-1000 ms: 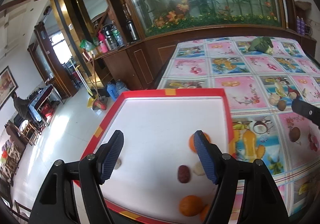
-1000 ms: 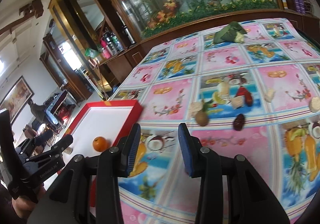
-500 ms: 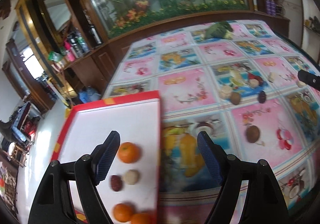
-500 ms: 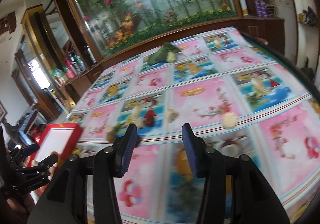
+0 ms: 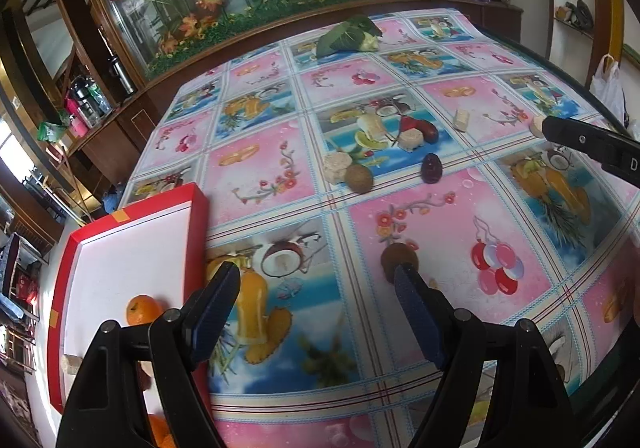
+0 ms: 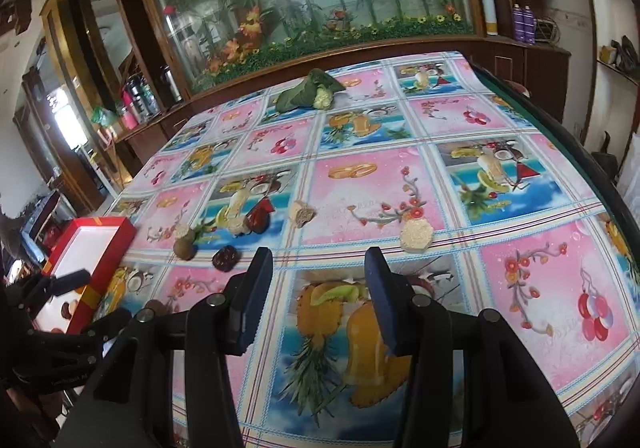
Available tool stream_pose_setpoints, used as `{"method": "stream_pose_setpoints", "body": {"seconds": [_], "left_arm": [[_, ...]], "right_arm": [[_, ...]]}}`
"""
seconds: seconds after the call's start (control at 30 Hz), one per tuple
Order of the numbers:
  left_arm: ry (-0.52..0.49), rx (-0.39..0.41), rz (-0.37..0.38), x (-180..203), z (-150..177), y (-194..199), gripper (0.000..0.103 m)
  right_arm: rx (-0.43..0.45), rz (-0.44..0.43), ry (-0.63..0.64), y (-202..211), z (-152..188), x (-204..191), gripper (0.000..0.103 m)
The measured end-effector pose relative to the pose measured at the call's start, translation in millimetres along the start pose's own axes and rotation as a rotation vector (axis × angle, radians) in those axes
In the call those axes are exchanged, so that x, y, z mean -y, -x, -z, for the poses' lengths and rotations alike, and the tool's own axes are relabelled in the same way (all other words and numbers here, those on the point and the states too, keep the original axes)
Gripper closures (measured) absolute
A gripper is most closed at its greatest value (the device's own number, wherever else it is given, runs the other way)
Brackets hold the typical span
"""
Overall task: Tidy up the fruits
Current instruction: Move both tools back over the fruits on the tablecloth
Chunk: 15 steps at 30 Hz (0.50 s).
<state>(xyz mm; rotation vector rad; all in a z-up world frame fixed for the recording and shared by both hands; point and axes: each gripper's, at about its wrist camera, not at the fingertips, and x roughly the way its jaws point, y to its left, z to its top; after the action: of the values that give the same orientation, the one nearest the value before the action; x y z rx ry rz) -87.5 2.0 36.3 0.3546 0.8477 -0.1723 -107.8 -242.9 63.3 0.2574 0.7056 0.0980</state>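
My left gripper (image 5: pixel 316 288) is open and empty over the tablecloth, just right of the red tray (image 5: pixel 196 208). An orange (image 5: pixel 144 308) lies in the tray. A brown round fruit (image 5: pixel 398 256) sits just beyond the gripper's right fingertip. Farther off lie another brown fruit (image 5: pixel 359 178), a dark date (image 5: pixel 431 168) and pale pieces (image 5: pixel 412 138). My right gripper (image 6: pixel 318 268) is open and empty, low over the table. A pale round piece (image 6: pixel 416 234) lies slightly ahead and right of it, a beige piece (image 6: pixel 302 212) ahead, and the date (image 6: pixel 226 258) to the left.
A leafy cauliflower (image 6: pixel 308 94) lies at the table's far side, before a wooden cabinet with a glass plant display (image 6: pixel 320 8). The table edge (image 6: pixel 592 164) curves down the right. The tray (image 6: pixel 92 248) overhangs the left edge, above the floor.
My left gripper has swung right, from over the tray to over the tablecloth by the brown fruit. My right gripper has also shifted right, toward the pale round piece. Both stayed open.
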Motion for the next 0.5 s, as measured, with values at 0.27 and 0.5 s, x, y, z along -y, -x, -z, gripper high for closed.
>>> {"method": "stream_pose_setpoints", "body": {"seconds": [0.27, 0.5], "left_arm": [[-0.016, -0.007, 0.061, 10, 0, -3, 0.023], [-0.002, -0.028, 0.092, 5, 0, -12, 0.023]], "right_arm": [[-0.008, 0.094, -0.001, -2, 0, 12, 0.054], [-0.052, 0.176, -0.004, -14, -5, 35, 0.054]]}}
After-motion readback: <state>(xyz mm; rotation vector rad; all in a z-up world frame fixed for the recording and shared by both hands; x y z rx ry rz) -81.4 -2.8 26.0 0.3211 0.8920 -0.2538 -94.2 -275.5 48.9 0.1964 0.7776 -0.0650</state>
